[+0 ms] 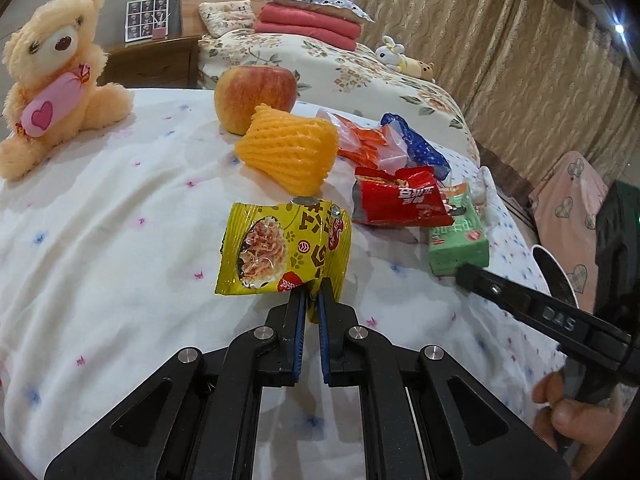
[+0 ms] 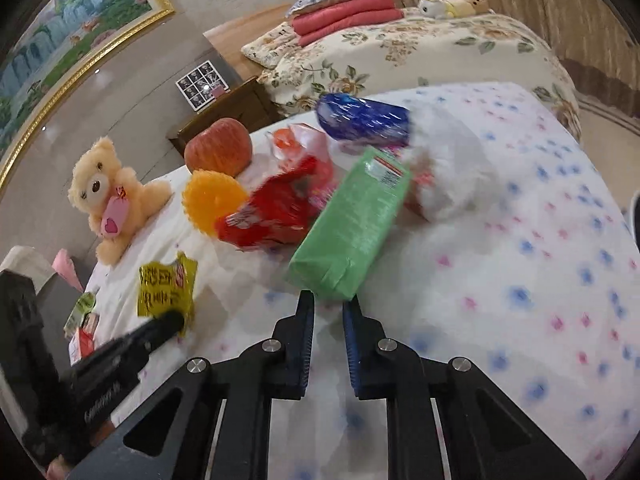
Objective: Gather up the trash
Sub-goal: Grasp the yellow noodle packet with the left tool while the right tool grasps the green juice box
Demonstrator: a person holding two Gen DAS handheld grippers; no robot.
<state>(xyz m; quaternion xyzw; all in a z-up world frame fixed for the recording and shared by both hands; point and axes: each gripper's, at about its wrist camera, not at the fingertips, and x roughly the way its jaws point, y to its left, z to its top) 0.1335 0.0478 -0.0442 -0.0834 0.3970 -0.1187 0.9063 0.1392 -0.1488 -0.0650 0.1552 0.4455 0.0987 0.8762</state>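
My left gripper (image 1: 310, 292) is shut on the lower edge of a yellow snack wrapper (image 1: 280, 248), which stands up from the white bedspread (image 1: 120, 240). In the right wrist view the same wrapper (image 2: 166, 288) hangs at the left gripper's tip (image 2: 172, 320). My right gripper (image 2: 330, 300) is shut on the near end of a green tissue pack (image 2: 352, 224); the view is blurred. Beyond lie a red wrapper (image 1: 400, 200), a blue wrapper (image 1: 420, 148), an orange-and-clear wrapper (image 1: 364, 140) and an orange foam net (image 1: 288, 148).
An apple (image 1: 256, 96) sits behind the foam net, and a teddy bear (image 1: 56, 76) at the far left. White crumpled tissue (image 2: 448, 168) lies by the green pack. A second bed (image 1: 360, 68) with folded quilts stands behind. A hand (image 1: 568, 412) holds the right gripper.
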